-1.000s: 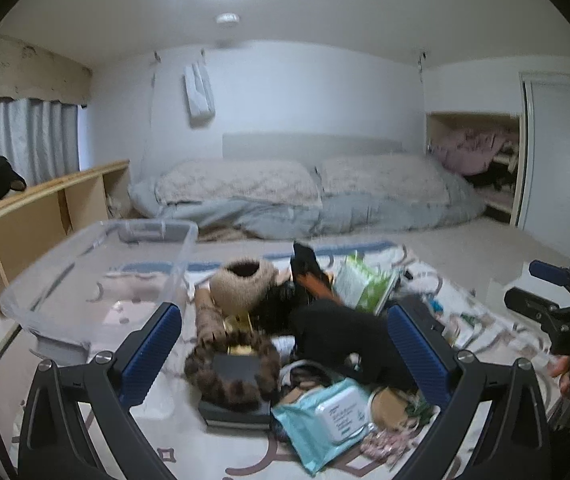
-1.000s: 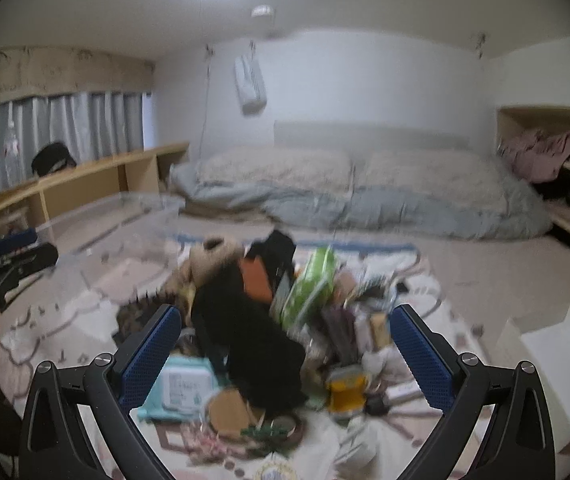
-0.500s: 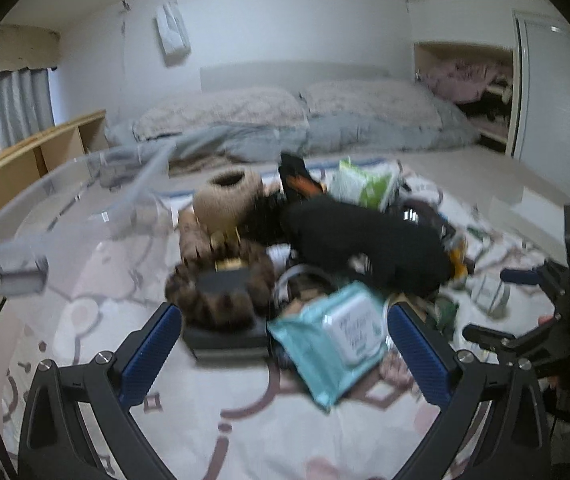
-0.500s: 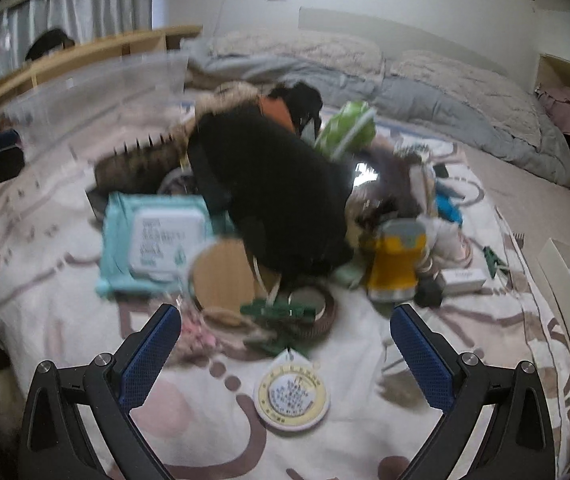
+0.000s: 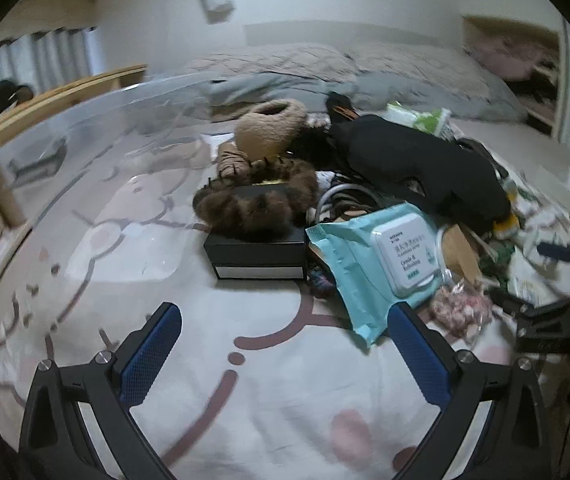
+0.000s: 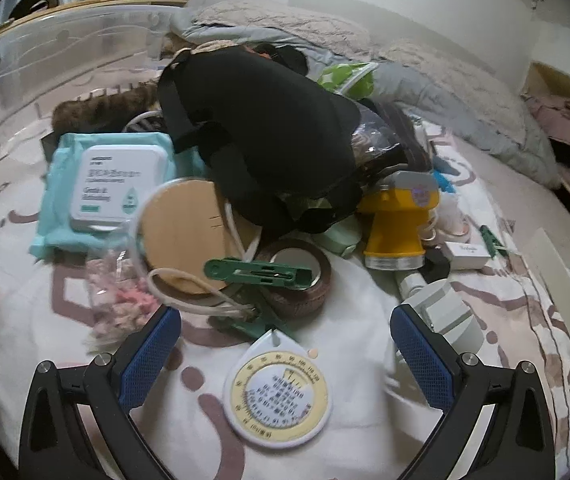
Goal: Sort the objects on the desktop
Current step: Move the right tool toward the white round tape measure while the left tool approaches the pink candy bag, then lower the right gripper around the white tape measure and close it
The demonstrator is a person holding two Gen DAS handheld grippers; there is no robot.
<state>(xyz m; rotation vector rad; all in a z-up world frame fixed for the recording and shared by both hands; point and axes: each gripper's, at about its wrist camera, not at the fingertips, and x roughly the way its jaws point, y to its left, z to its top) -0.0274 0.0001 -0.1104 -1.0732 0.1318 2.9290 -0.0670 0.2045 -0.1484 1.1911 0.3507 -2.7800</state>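
Note:
A heap of objects lies on a patterned white cloth (image 5: 269, 392). In the left wrist view I see a black box (image 5: 259, 256) under a brown furry band (image 5: 257, 204), a teal wet-wipes pack (image 5: 377, 256), a black pouch (image 5: 425, 172) and a beige knit hat (image 5: 271, 130). My left gripper (image 5: 283, 326) is open and empty, just short of the box. In the right wrist view my right gripper (image 6: 285, 326) is open and empty over a round dial disc (image 6: 279, 394), near a green clip (image 6: 259, 274), tape roll (image 6: 305, 280) and yellow object (image 6: 399, 220).
A clear plastic bin (image 5: 85, 128) stands at the left, also in the right wrist view (image 6: 65, 44). A bed with grey bedding (image 5: 325, 68) lies behind the heap. A wooden shelf (image 5: 53, 92) runs along the left wall. A white box (image 6: 467, 254) lies at right.
Both grippers have tilted down and moved closer to the heap. The objects now fill both views. Both stay open and empty.

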